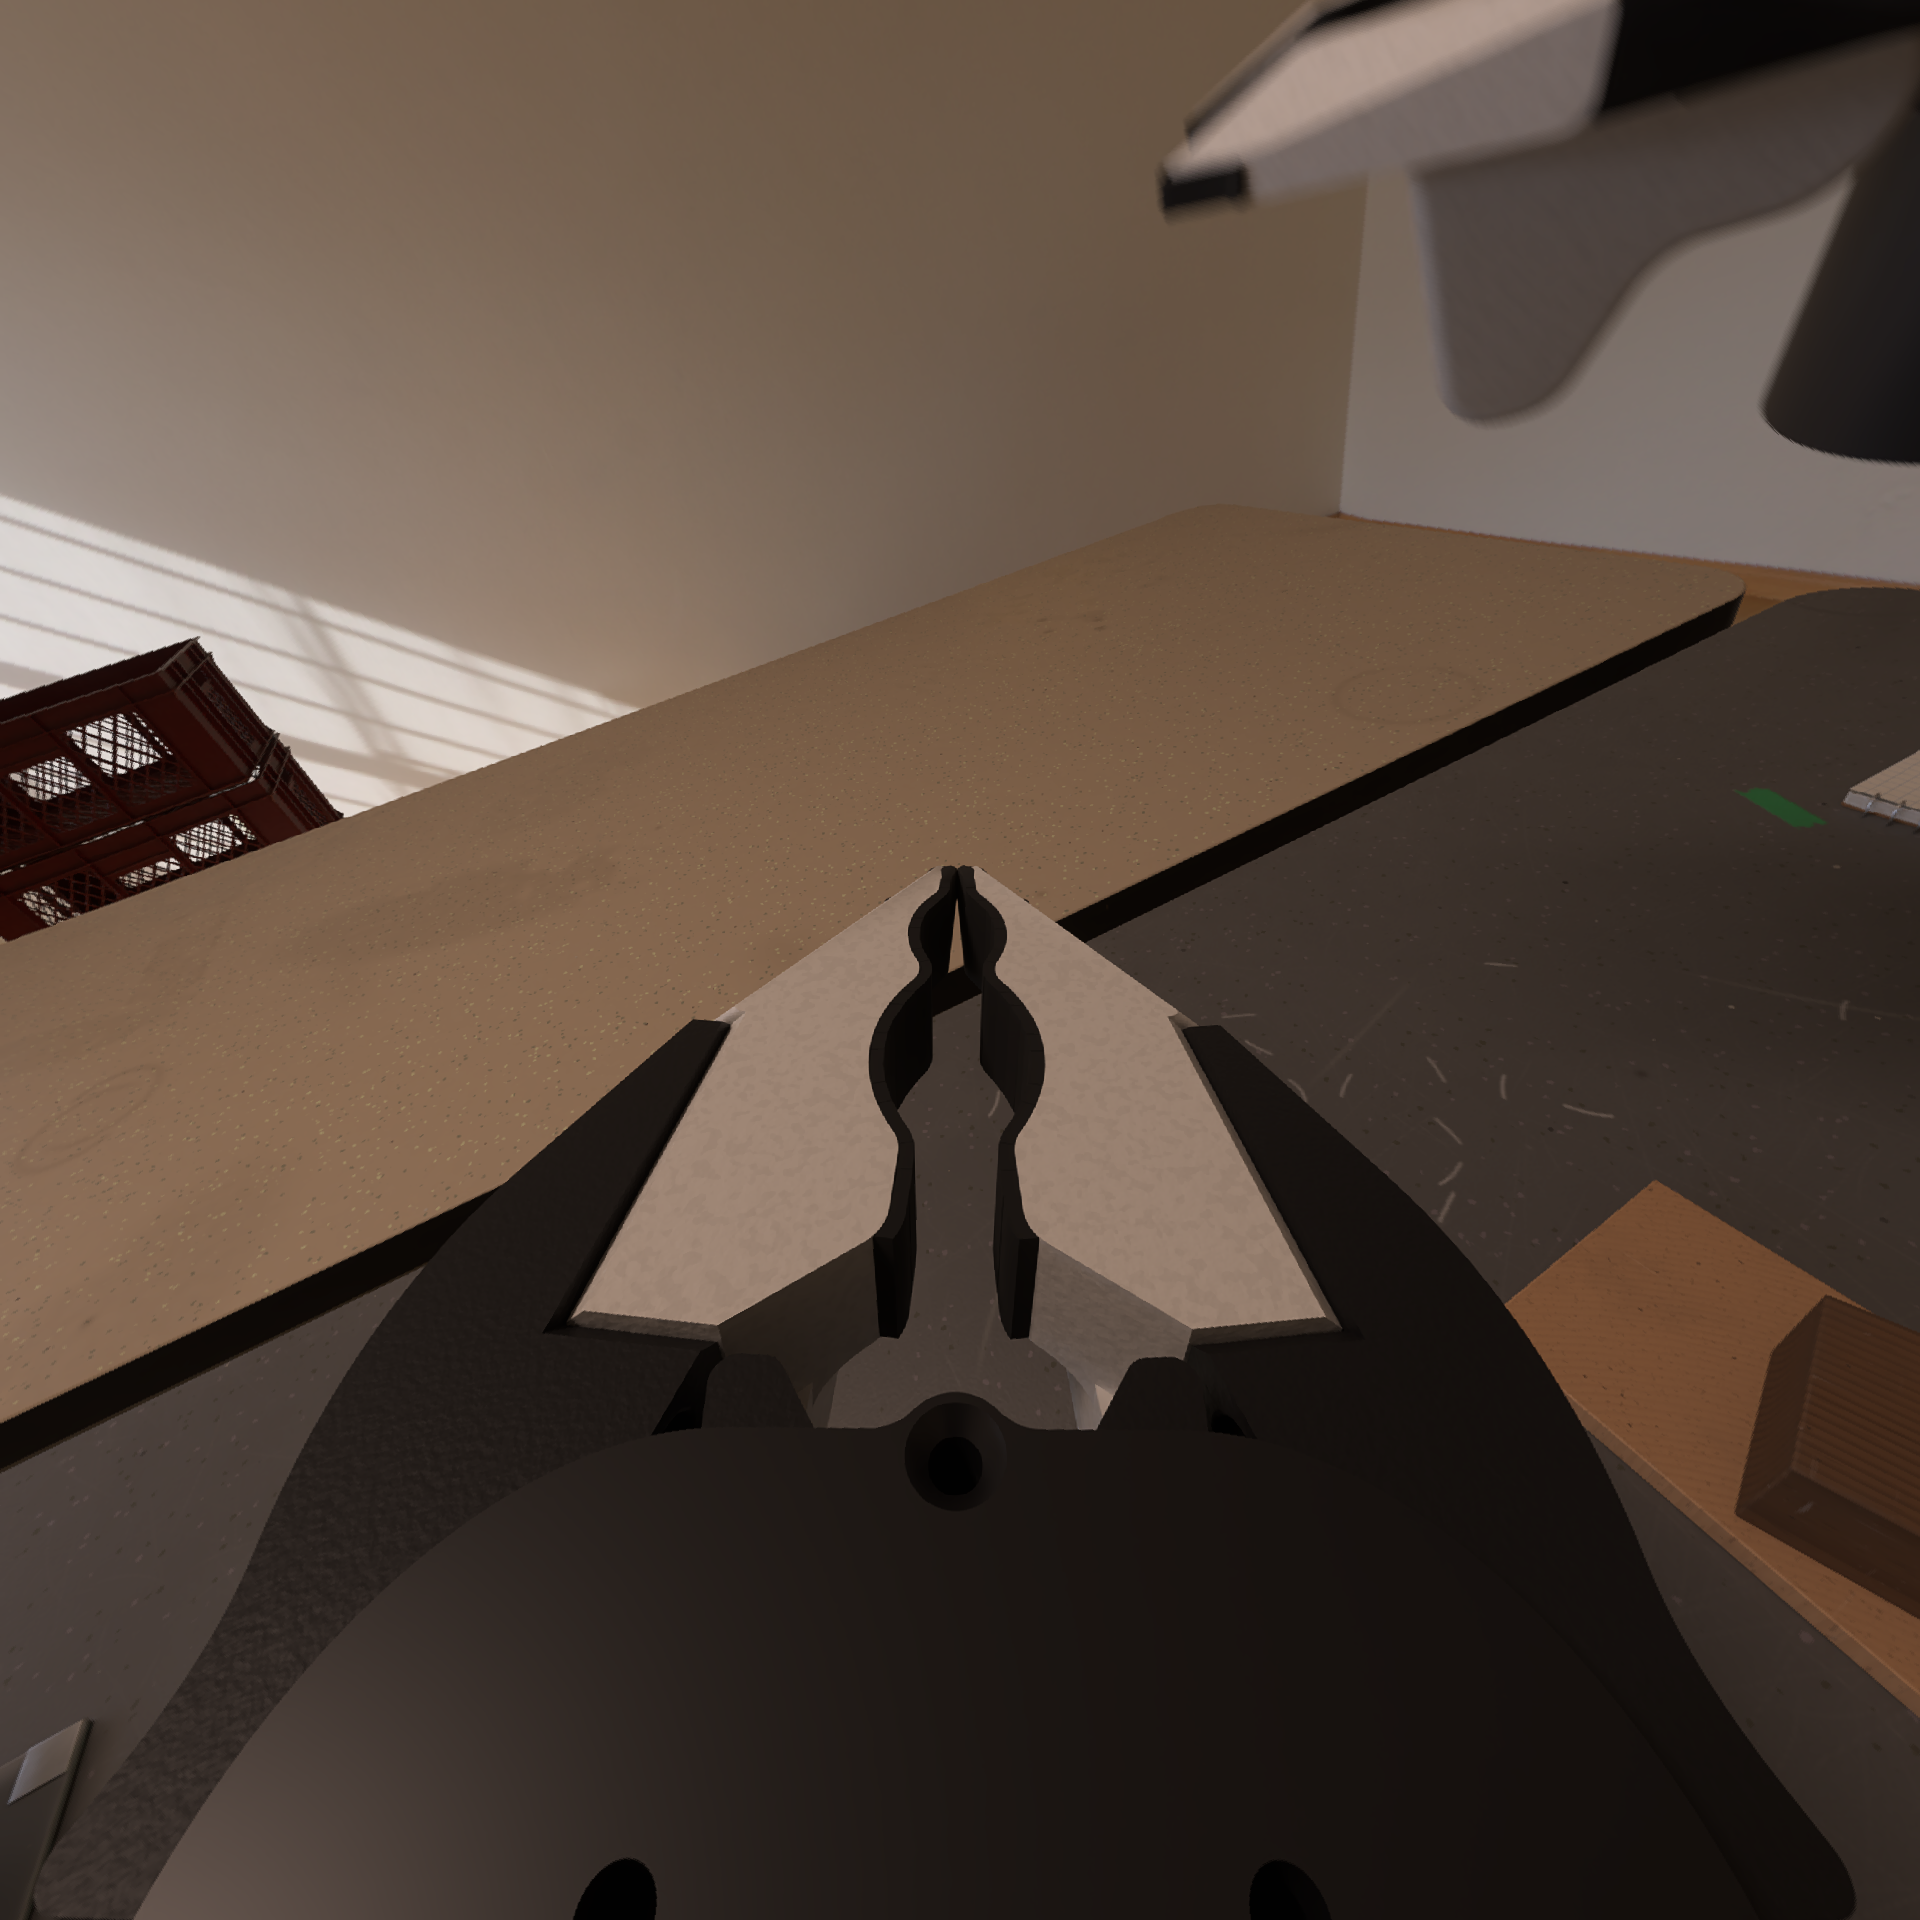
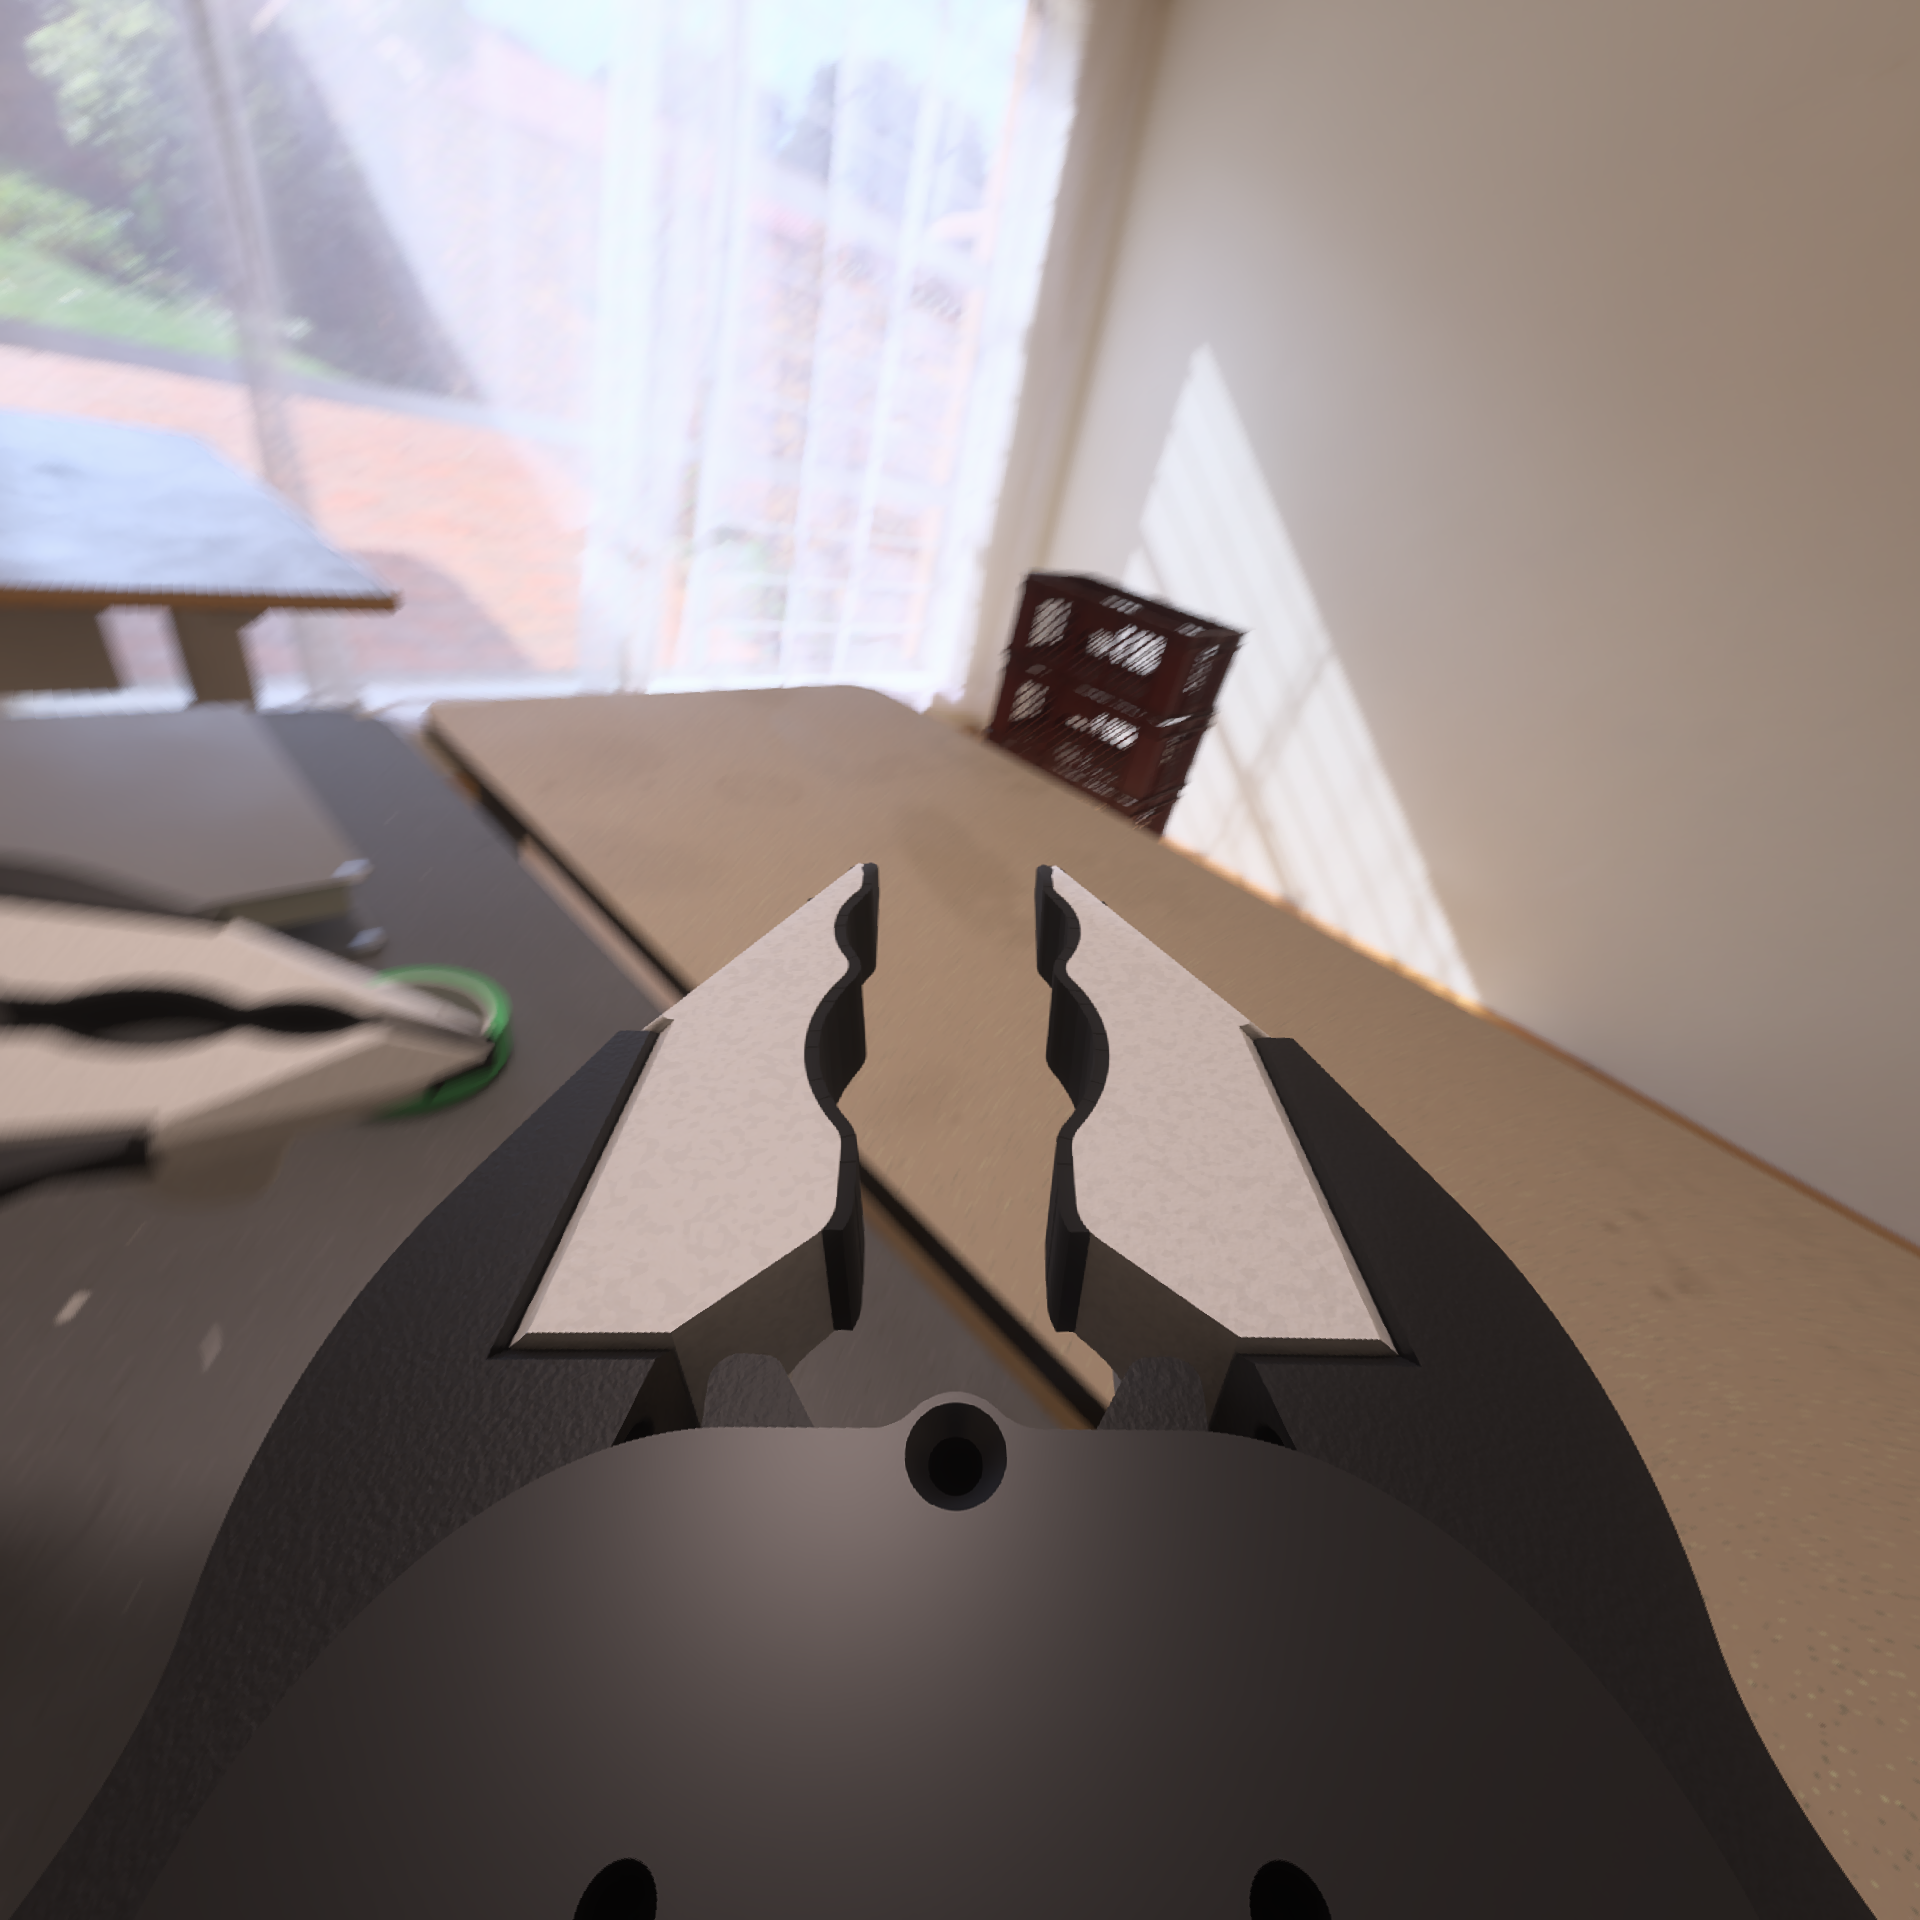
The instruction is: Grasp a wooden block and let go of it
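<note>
A dark brown wooden block (image 1: pixel 1834 1444) lies on a light wooden board (image 1: pixel 1621 1340) at the lower right of the left wrist view. My left gripper (image 1: pixel 956 878) is shut and empty, above the dark mat, to the left of the block. It also shows in the right wrist view (image 2: pixel 473 1044), shut, at the left. My right gripper (image 2: pixel 956 883) is open and empty, held in the air over the table edge. It also shows in the left wrist view (image 1: pixel 1195 171) at the top right, high above the mat. The block does not show in the right wrist view.
A dark mat (image 1: pixel 1455 987) covers the near table beside a tan tabletop (image 1: pixel 727 883). A green tape roll (image 2: pixel 488 1023), a grey book (image 2: pixel 208 821), a spiral notepad (image 1: pixel 1886 805) and a green strip (image 1: pixel 1782 805) lie on the mat. A dark red crate (image 2: pixel 1117 707) stands by the wall.
</note>
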Available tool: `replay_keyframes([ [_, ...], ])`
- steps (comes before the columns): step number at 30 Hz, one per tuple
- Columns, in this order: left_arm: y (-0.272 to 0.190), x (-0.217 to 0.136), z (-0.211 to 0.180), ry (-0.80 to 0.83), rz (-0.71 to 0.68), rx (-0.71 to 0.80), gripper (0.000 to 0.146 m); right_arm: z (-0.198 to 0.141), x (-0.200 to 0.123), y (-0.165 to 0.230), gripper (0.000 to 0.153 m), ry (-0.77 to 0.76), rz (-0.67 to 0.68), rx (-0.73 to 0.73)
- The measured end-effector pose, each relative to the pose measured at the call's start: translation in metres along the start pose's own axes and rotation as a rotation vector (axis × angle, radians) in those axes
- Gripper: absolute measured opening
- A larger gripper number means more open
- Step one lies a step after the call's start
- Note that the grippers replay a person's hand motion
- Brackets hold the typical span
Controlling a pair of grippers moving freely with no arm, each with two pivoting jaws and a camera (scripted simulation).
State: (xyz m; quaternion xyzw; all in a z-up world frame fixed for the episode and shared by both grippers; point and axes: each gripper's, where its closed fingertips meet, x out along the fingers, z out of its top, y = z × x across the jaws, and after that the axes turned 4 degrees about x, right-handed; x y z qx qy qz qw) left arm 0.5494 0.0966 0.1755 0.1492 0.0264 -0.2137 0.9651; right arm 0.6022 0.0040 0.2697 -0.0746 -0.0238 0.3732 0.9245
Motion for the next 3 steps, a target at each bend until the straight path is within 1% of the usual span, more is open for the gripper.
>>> replay_keyframes([
  [3,0.001,0.0,-0.001,0.0,0.001,-0.008,0.0,0.024,0.017,-0.014,0.022,-0.08,-0.117,0.033],
])
